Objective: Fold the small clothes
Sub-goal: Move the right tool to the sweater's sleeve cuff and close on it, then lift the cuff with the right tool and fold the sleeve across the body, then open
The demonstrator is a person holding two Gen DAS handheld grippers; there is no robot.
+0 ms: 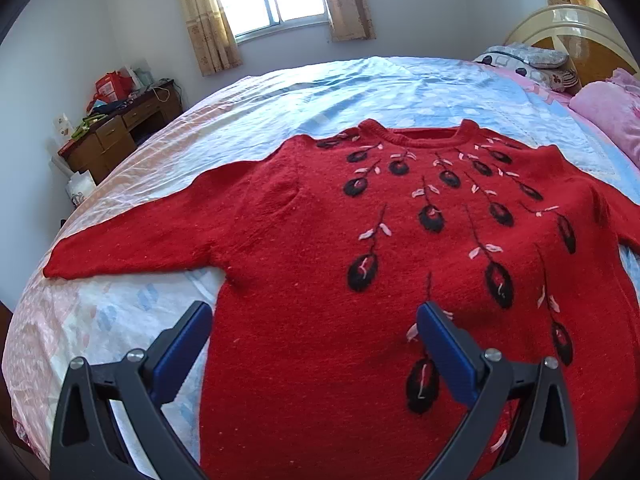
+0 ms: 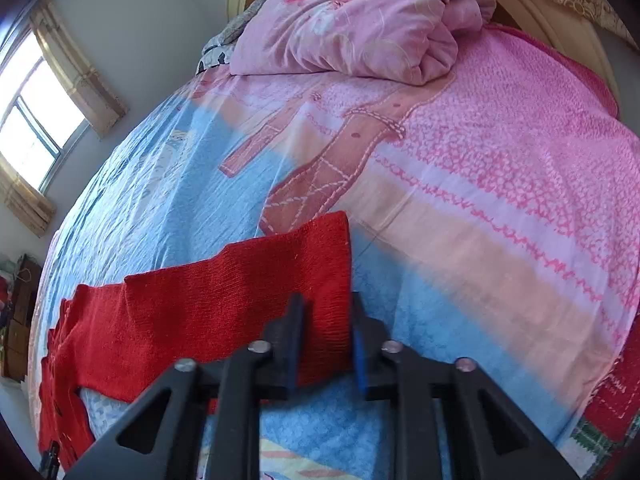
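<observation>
A red knitted sweater [image 1: 320,240] with black and pink leaf embroidery lies flat, front up, on the bed, neck toward the window and sleeves spread out. My left gripper [image 1: 314,320] is open and hovers over the sweater's lower left body, holding nothing. In the right wrist view the sweater's right sleeve [image 2: 240,300] stretches out to the right. My right gripper [image 2: 326,308] is shut on the cuff end of that sleeve, the red knit pinched between its fingers.
The bed sheet [image 1: 280,92] is light blue and pink. A folded pink quilt [image 2: 352,20] and pillows [image 1: 528,62] lie at the headboard end. A wooden desk [image 1: 116,128] with clutter stands by the far wall, left of the window.
</observation>
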